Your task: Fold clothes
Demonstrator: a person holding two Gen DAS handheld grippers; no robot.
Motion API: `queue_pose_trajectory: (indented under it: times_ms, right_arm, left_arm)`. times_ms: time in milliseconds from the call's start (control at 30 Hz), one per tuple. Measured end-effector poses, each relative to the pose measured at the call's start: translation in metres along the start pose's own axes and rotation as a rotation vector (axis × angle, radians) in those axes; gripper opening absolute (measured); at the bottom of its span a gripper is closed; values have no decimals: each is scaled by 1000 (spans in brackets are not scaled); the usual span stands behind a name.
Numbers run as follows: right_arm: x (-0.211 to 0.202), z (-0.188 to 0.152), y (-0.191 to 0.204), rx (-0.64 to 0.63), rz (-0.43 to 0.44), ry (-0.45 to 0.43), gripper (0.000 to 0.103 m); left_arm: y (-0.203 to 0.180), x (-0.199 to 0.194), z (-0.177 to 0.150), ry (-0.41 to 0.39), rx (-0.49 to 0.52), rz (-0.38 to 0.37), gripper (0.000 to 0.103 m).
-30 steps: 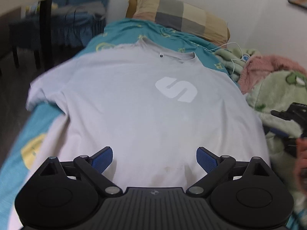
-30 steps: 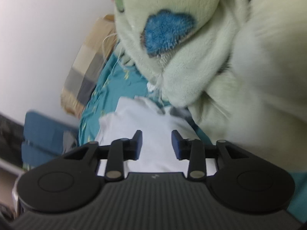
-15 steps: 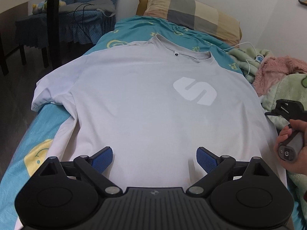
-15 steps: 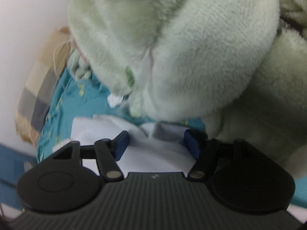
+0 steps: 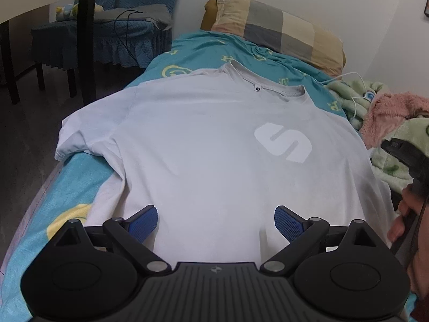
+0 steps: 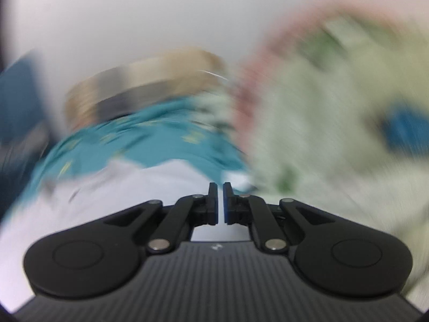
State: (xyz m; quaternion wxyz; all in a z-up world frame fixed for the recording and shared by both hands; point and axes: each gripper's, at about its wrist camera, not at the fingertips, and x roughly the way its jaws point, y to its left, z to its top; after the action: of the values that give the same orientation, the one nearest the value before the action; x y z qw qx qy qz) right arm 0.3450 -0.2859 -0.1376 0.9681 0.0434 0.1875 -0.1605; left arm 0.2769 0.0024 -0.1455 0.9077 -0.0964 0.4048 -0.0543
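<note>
Where left sees shirt (image 5: 209, 145), right blur.

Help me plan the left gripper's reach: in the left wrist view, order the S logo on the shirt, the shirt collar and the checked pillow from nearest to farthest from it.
From the left gripper:
1. S logo, ahead and to the right on the shirt's chest.
2. Shirt collar, farther up the bed, near the middle.
3. Checked pillow, at the head of the bed against the wall.
</note>
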Motion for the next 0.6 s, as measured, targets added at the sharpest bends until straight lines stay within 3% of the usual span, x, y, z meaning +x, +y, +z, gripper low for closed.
queue_pose_trajectory:
  times_ms: [67, 167, 367, 600]
  right_arm:
    - [-8, -7, 27, -123, 104, 21, 7]
    - [-16, -22, 47, -163, 182, 102, 6]
    - [-59, -1, 26, -25, 197, 190, 6]
    - [-154, 34, -48, 219, 144, 213, 9]
  left_arm:
    - [3, -1, 2, -4, -12, 7, 96]
    - [7, -2, 3, -7, -21, 13, 96]
    - [5, 1, -1, -7, 14, 31, 95]
    - [-20, -7, -17, -37, 146, 21, 92]
